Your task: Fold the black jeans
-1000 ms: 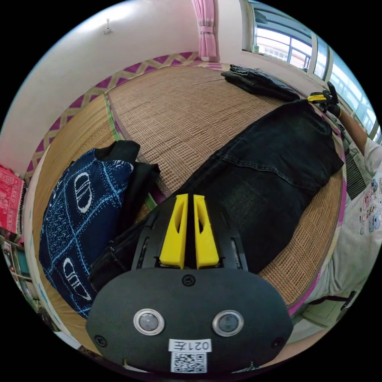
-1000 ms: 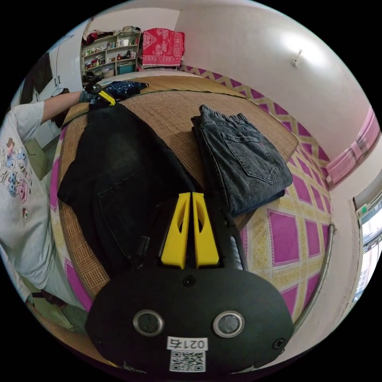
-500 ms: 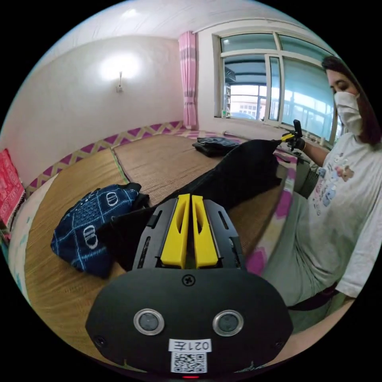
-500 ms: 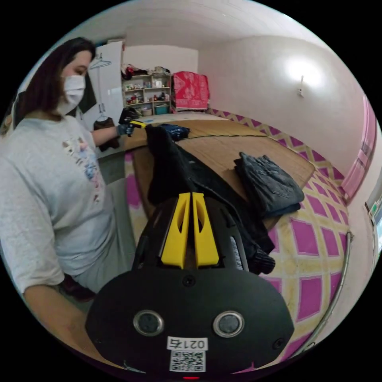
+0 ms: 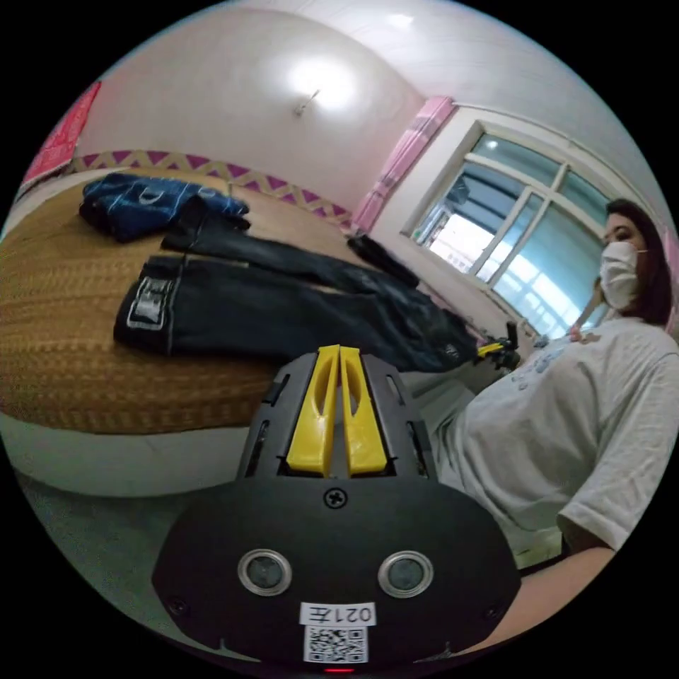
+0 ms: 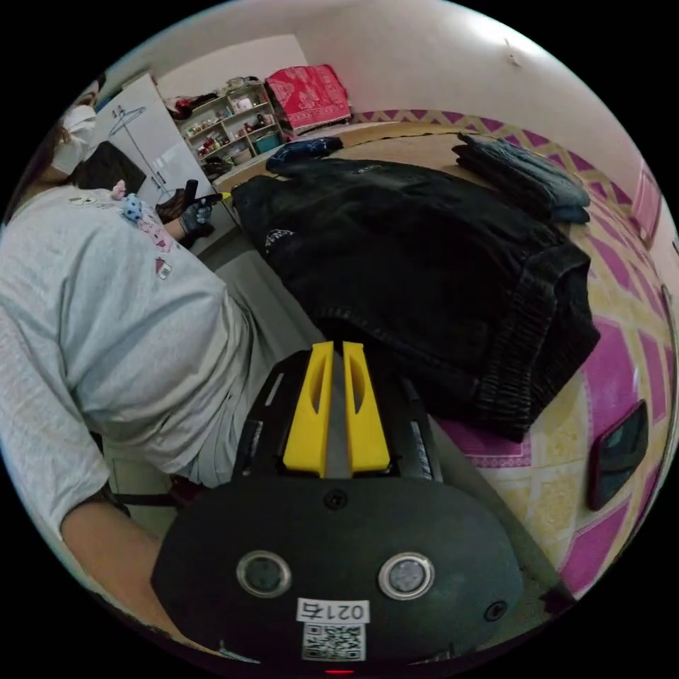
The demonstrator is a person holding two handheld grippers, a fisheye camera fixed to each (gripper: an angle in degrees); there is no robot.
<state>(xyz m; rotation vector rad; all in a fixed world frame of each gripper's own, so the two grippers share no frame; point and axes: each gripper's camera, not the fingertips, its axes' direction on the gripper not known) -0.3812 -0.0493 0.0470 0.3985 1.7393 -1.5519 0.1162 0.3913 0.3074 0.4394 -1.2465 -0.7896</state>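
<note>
Black jeans lie spread flat on the woven mat of a raised platform, legs side by side, running from 9 o'clock toward 3 o'clock in the left gripper view. In the right gripper view the jeans fill 12 to 3 o'clock, elastic waistband nearest the camera, slightly bunched.

Left claw: yellow jaws close together, nothing between them, held off the platform edge. Right claw: jaws together, empty, just short of the waistband.

Denim looks heavy, soft, not slippery; it will sag if lifted from one point. Best hold is probably the thick waistband with one claw and the cuffs with the other, so the fold stays square.

Folded grey jeans sit at 1 o'clock in the right gripper view, a blue patterned garment at 10 o'clock in the left. A phone lies on the pink-checked cover at 3 o'clock.
</note>
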